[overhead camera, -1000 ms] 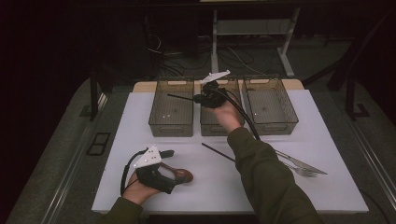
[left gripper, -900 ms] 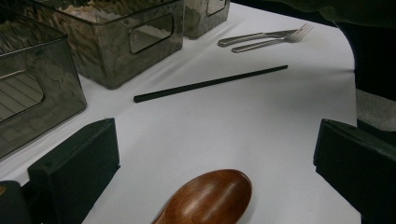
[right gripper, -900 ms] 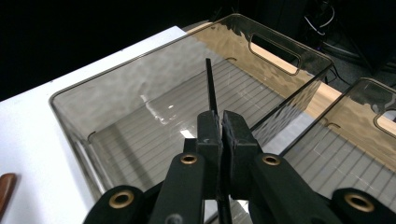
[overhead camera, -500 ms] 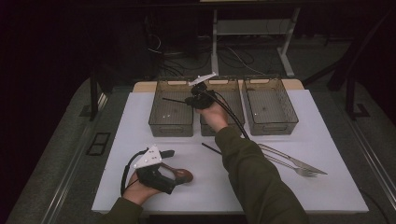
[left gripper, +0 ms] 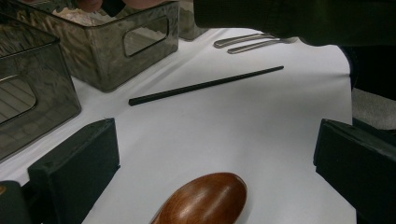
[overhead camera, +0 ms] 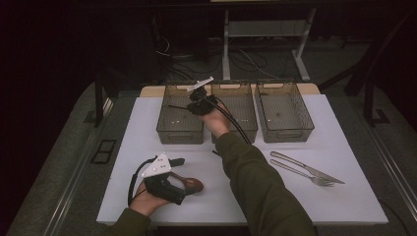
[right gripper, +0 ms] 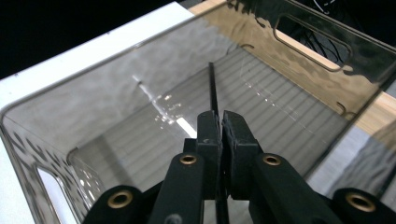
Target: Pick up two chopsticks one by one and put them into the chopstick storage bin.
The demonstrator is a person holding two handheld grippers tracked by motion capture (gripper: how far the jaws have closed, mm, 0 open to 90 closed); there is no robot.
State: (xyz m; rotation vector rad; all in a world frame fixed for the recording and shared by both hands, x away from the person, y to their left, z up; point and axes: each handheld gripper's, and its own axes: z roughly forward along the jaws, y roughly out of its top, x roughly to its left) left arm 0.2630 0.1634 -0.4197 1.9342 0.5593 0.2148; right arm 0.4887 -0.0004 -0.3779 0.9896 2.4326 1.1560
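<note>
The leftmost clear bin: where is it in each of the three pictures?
High view: leftmost bin of three, upper middle.
Left gripper view: at the far left edge, nearest the camera.
Right gripper view: under the right gripper, shut on a black chopstick.
Shared landmark: the white tabletop.

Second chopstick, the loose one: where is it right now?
The loose chopstick lies flat on the white table, in the left gripper view between the bins and the wooden spoon.
</note>
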